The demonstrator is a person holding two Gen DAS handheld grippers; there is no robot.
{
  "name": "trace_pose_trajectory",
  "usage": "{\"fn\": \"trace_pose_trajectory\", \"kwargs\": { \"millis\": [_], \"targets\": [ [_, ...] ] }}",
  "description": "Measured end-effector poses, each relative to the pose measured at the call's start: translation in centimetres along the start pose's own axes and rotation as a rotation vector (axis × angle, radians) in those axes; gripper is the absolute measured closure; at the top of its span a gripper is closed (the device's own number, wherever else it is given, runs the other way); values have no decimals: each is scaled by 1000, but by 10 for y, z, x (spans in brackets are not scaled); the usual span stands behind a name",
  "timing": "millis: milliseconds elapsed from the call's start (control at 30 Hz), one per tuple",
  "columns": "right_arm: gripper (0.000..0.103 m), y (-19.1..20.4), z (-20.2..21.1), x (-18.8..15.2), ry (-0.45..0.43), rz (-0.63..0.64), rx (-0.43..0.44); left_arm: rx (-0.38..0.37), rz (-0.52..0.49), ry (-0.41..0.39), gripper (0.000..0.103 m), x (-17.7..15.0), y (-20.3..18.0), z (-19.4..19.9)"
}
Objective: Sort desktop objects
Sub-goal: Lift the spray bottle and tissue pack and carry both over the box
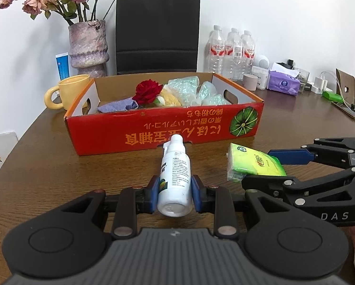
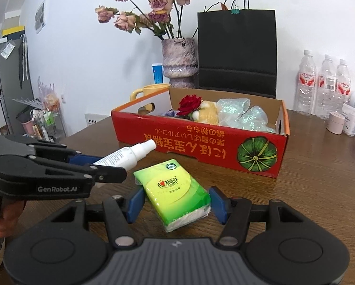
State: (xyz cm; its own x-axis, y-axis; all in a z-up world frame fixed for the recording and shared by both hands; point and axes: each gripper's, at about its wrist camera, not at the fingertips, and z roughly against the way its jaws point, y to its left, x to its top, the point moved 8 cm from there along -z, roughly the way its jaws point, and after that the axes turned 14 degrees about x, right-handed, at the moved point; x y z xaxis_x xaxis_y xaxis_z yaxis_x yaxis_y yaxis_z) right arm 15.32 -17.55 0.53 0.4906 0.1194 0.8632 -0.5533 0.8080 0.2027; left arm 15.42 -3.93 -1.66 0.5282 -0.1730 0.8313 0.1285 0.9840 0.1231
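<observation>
A white spray bottle [image 1: 175, 178] lies between my left gripper's blue pads; the left gripper [image 1: 175, 196] is shut on it, nozzle pointing at the red cardboard box [image 1: 167, 130]. The bottle also shows in the right wrist view [image 2: 127, 155], with the left gripper [image 2: 91, 163] beside it. A green tissue pack [image 2: 175, 192] lies on the table between my right gripper's fingers. The right gripper [image 2: 176, 200] is open around it, pads a little apart from its sides. In the left wrist view the pack [image 1: 253, 163] sits between the right gripper's fingers [image 1: 267, 168]. The box holds a red rose [image 1: 147, 91], a plush toy and plastic bags.
A yellow mug [image 1: 68, 90], a vase of dried roses [image 1: 87, 47] and a black paper bag [image 1: 157, 33] stand behind the box. Water bottles [image 1: 232, 52], a purple tissue pack [image 1: 283, 84] and chargers sit at the back right. The wooden table [image 1: 46, 166] curves off at the left.
</observation>
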Motion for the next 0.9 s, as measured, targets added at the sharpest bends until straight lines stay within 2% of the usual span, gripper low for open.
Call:
{"fn": "trace_pose_trajectory", "kwargs": {
  "millis": [333,900],
  "targets": [
    [45,3,16,-1,-32,-3,-22,19,46,-6,75,3,5,12],
    [45,-1,33,12,-62,-5,-58,15,76,-68,75,22,11,33]
  ]
}}
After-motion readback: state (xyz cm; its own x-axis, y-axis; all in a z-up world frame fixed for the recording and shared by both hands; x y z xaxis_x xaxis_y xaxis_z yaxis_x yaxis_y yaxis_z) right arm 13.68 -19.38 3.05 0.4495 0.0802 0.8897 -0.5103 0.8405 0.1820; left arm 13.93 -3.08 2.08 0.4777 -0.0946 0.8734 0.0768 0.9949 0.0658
